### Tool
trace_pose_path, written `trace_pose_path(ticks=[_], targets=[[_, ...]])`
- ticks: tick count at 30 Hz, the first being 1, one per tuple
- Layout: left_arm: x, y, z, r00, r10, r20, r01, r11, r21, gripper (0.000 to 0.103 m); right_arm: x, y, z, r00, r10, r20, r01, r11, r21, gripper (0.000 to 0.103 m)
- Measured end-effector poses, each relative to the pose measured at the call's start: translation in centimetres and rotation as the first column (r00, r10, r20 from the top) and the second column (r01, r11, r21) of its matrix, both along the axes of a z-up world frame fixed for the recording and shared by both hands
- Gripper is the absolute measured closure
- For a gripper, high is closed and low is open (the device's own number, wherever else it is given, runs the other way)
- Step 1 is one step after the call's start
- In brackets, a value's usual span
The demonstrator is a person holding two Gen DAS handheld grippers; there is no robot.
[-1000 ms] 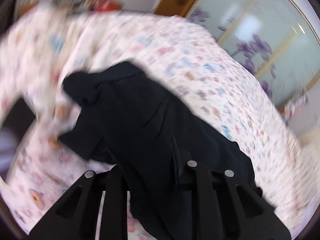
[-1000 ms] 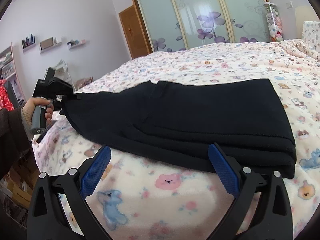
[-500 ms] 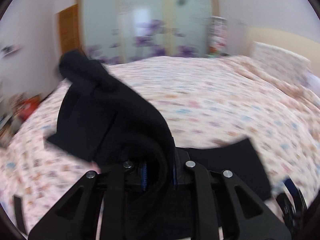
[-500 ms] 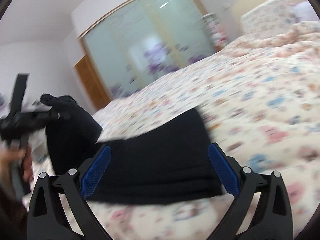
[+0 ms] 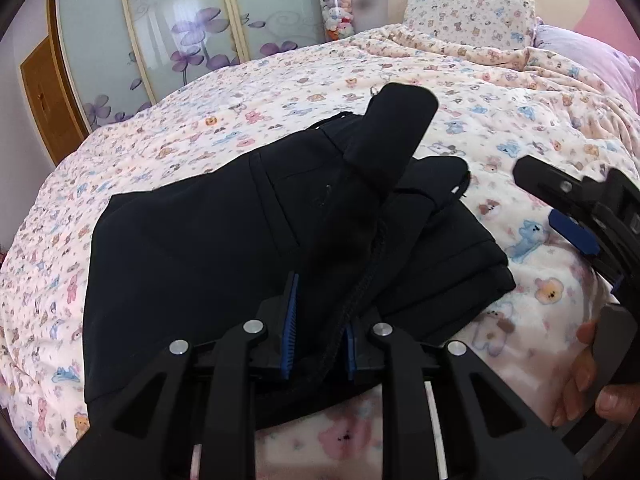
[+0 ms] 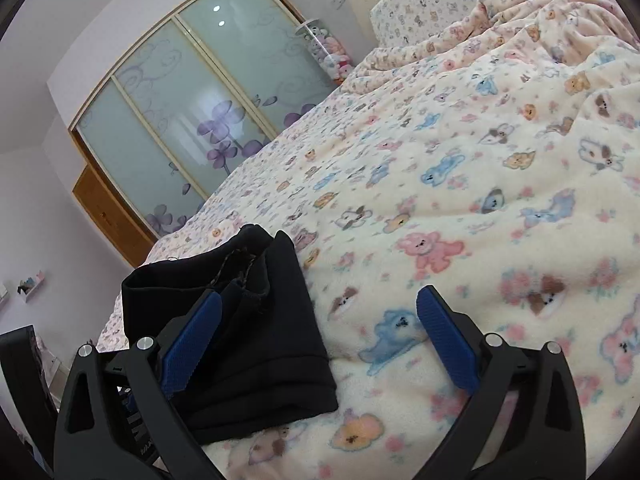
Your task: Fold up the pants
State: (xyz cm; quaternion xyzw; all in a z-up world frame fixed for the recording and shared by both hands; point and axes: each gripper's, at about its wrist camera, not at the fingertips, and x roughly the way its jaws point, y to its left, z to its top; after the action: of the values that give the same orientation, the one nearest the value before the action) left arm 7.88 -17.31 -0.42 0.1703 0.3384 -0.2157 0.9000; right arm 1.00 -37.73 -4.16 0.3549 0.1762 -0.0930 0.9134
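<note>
Black pants lie folded over themselves on the bear-print blanket. My left gripper is shut on a bunched edge of the pants near the zipper, and a loose flap stands up beyond it. In the right wrist view the pants lie at the lower left. My right gripper is open, its left pad over the pants' corner and its right pad over bare blanket. The right gripper also shows in the left wrist view, to the right of the pants.
The bed's blanket spreads to the right and far side, with a pillow and bunched bedding at the head. Sliding glass wardrobe doors and a wooden door stand beyond the bed.
My left gripper has carried the held end of the pants over and down onto the rest of the pants. My right gripper has swung to the pants' right corner and stayed open.
</note>
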Motion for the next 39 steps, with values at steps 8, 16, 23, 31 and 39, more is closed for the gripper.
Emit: trace_pose_path(ticks=[8,16,23,31,39], targets=[[-2.0,0.1,-0.7,0.999,-0.032,0.013,0.032,0.999,-0.042,0.063,-0.4,-0.1,0.1,1.0,0.008,0.024,-0.008,1.0,0.004,0.003],[-6.9,4.6,2.8,0.979,0.036,0.202,-0.005,0.989,-0.15,0.002,0.1,1.7,2.6,0.959,0.267,0.097,-0.265,0.964,-0.035,0.014],[-2.4,11.2,1.7,0.906,0.399,0.142,-0.359,0.901,-0.241,0.002,2.1,4.9,2.6,0.905,0.42,-0.066,-0.422,0.906,-0.035,0.026],[-2.1,14.7,-0.5,0.862,0.501,0.074,-0.451,0.825,-0.341,0.002,5.0,3.6,1.8,0.915,0.388,-0.113,-0.379,0.92,0.096,0.027],[-2.5,13.4,-0.7,0.887,0.451,0.102,-0.401,0.859,-0.317,0.002,7.5,2.9,0.1,0.932,0.323,-0.163,-0.291,0.938,0.19,0.049]])
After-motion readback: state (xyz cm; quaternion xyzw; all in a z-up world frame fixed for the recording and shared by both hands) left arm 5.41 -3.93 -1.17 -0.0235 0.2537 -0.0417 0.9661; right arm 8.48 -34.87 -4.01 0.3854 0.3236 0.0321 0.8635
